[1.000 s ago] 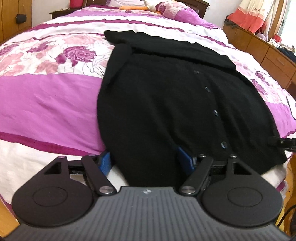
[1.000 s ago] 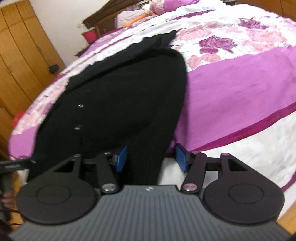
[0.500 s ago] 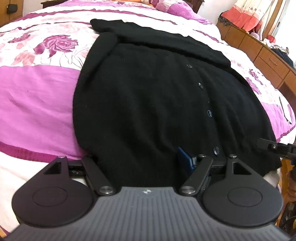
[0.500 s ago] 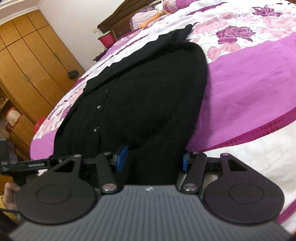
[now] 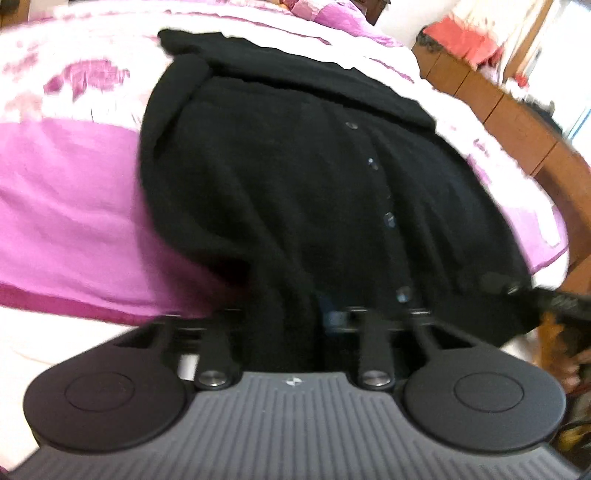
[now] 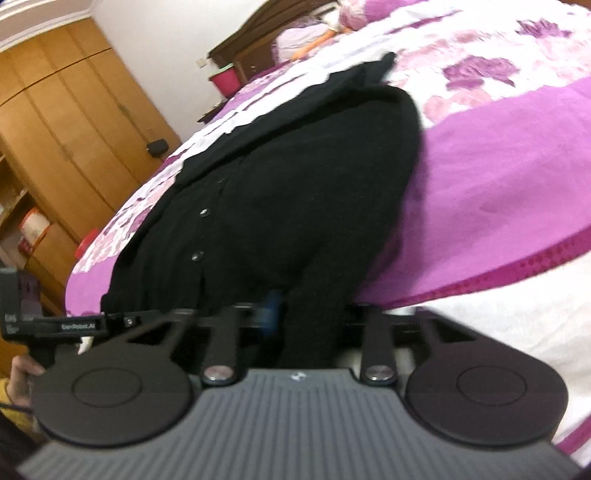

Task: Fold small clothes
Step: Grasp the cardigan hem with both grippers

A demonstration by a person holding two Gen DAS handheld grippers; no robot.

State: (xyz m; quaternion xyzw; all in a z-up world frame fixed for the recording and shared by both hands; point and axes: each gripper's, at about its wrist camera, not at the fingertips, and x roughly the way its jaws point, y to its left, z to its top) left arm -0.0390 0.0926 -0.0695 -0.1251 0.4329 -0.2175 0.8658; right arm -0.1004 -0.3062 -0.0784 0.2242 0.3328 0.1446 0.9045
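Observation:
A black buttoned cardigan [image 5: 295, 177] lies spread on the purple and white floral bedspread [image 5: 70, 206], collar end far, hem near. My left gripper [image 5: 291, 321] is shut on the hem near its left corner, and the cloth there is bunched and lifted. My right gripper [image 6: 310, 317] is shut on the hem of the same cardigan [image 6: 295, 192] near its right corner, also lifted. The right gripper [image 5: 546, 295] shows at the right edge of the left wrist view, and the left gripper [image 6: 74, 325] at the left edge of the right wrist view.
Wooden drawers [image 5: 517, 110] run along the bed's right side. A wooden wardrobe [image 6: 66, 122] stands to the left, a pink bin [image 6: 225, 79] and headboard behind. Pillows [image 6: 347, 18] lie at the head of the bed.
Both grippers have closed on the cardigan's hem, which was loose between open jaws one second ago. The hem now rises off the bed and both views are blurred with motion.

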